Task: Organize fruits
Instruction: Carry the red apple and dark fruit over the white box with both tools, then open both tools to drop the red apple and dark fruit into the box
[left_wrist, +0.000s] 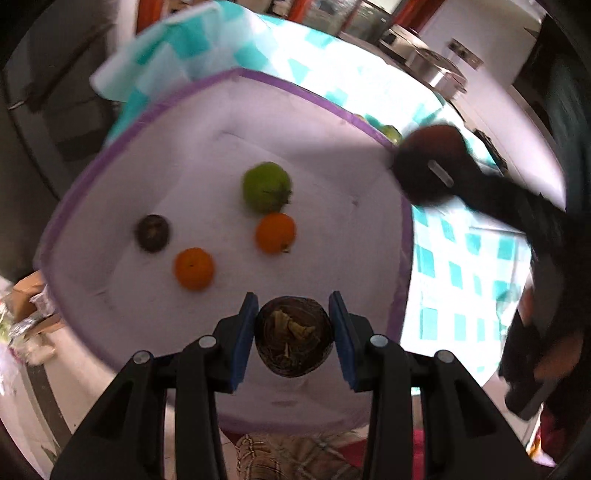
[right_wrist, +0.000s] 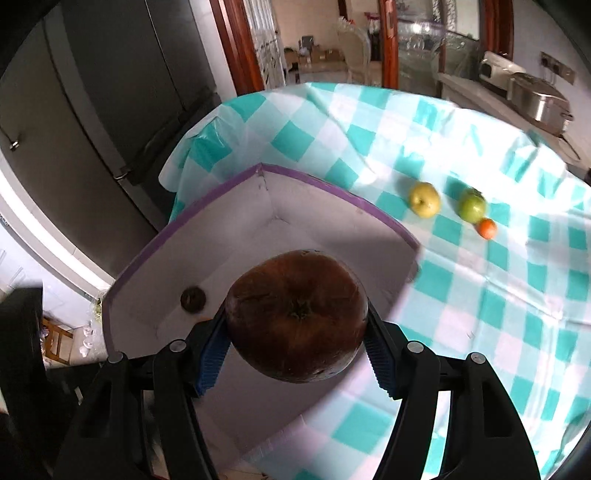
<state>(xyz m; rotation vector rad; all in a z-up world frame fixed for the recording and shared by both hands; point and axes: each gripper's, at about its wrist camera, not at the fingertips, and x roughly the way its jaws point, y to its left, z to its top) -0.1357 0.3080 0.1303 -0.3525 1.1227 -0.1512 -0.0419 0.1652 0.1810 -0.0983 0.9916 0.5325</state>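
Holding a small dark brown fruit (left_wrist: 294, 336) with a dried leafy calyx facing the lens, the left gripper (left_wrist: 294, 332) has its blue pads closed against both sides of the fruit. It hangs over the near, 6 o'clock edge of the white bin (left_wrist: 332, 229) with the purple rim.

Right gripper (right_wrist: 297, 325) is clenched on a much larger dark brown fruit (right_wrist: 297, 315), round, stem scar toward the lens. It hangs over the bin's right-hand wall, not clearly inside; in the left wrist view it shows at 2 o'clock, right at the rim.

Bin floor, from the left wrist view: green fruit (left_wrist: 266, 187) near centre, orange (left_wrist: 276, 233) touching it at its 6 o'clock, second orange (left_wrist: 194, 268) toward 7 o'clock, small dark fruit (left_wrist: 153, 233) at 9 o'clock.

Left out on the checked tablecloth (right_wrist: 461, 295), well apart from the bin at 1 o'clock in the right wrist view: yellow-green apple (right_wrist: 424, 199), green apple (right_wrist: 472, 205), small orange (right_wrist: 487, 228) touching the green one.

Risks, as judged:
- Large fruit released at the rim could strike the soft wall and roll off onto the cloth.
- Dropping from height may bruise fruit or knock those below.
- Both grippers converging over one bin may collide.
- Large fruit overhangs its pads; grip may slip.
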